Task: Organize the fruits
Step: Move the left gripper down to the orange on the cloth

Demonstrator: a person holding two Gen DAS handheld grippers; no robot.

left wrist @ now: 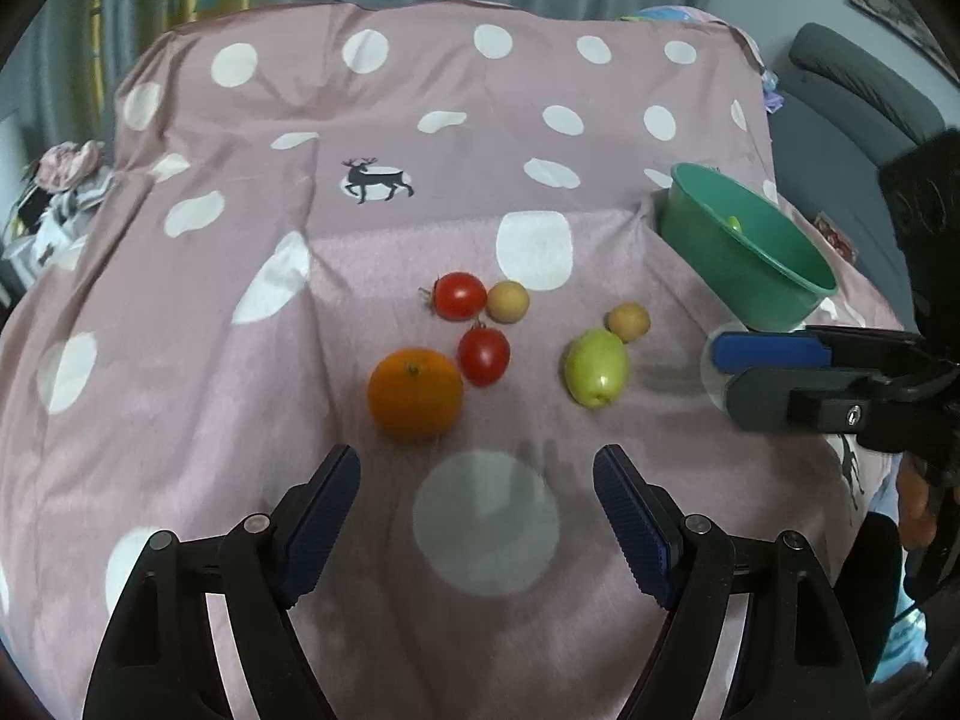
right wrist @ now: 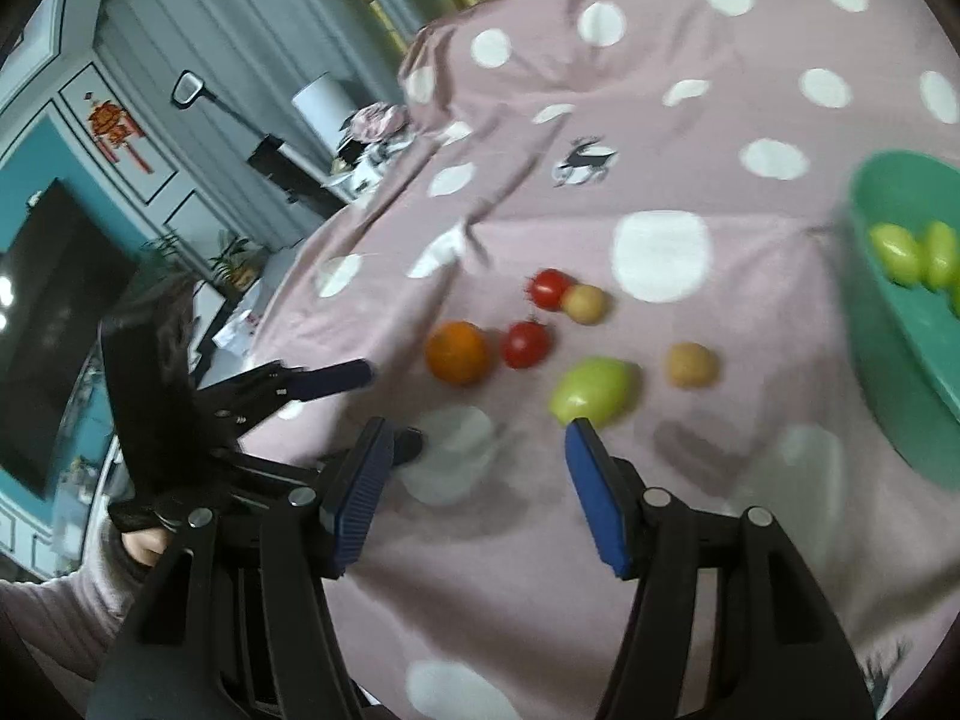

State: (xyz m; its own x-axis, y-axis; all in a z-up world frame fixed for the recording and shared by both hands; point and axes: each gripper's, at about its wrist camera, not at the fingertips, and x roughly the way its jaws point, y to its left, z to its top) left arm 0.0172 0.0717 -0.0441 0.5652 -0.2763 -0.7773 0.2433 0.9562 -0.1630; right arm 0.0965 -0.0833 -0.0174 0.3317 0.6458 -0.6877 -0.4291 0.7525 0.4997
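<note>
A: Start at the tools. The right gripper (right wrist: 474,486), black arms with blue ribbed pads, has its jaws parted with nothing between them. The left gripper (left wrist: 477,519), same build, stands wider and is also empty.

B: So what can go wrong from here?

A: My guess is the smooth, oval green fruit (right wrist: 591,391). It lies on soft, wrinkled pink cloth with white dots (right wrist: 660,96), just ahead of the right gripper's right pad. A pad that nudges it before both sides close could roll it away.

B: And the rest of the pile?

A: The round orange (left wrist: 415,393) sits just ahead of the left gripper's left pad, with a red tomato (left wrist: 483,355) touching or nearly touching it. A second red tomato (left wrist: 459,295) sits behind, against a small tan round fruit (left wrist: 507,301). Closing on one may shove its neighbour.

B: Where does it all go?

A: Probably the green plastic bowl (right wrist: 888,192), off to the right and apart from the pile, already holding some green fruits (right wrist: 897,252). Another small tan fruit (right wrist: 691,365) lies between the oval one and the bowl. Both grippers work close together, so they might clash.
</note>
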